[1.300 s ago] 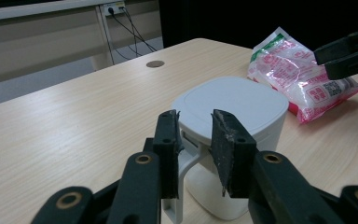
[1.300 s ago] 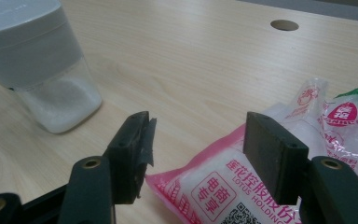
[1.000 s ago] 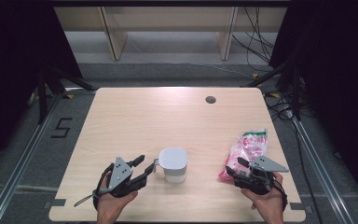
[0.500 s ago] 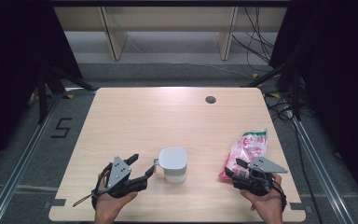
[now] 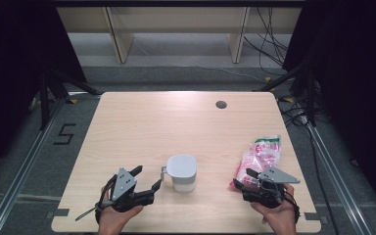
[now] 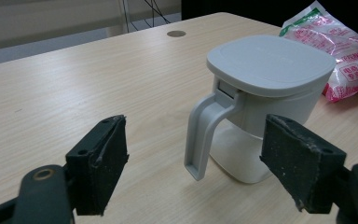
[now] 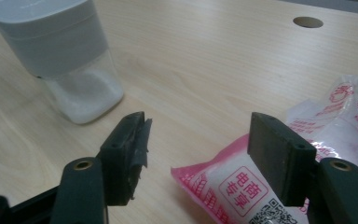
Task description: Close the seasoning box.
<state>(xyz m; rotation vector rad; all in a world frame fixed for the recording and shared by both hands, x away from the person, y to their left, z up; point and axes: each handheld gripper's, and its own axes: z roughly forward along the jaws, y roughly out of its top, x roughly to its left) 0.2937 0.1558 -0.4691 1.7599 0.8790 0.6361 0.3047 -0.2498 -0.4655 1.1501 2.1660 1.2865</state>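
Left tool (image 5: 149, 178) sits spread wide, jaws just opened off the handle of the white jug (image 5: 182, 172) standing near the front of the surface (image 5: 152, 127), while the right tool (image 5: 248, 180), jaws opening too, is spread around the pink bag's (image 5: 262, 154) corner without pinching it.

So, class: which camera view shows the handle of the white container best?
The left gripper view: the handle of the white container faces the camera, close and whole. The high view shows it as a small stub; in the right gripper view the container's body hides it.
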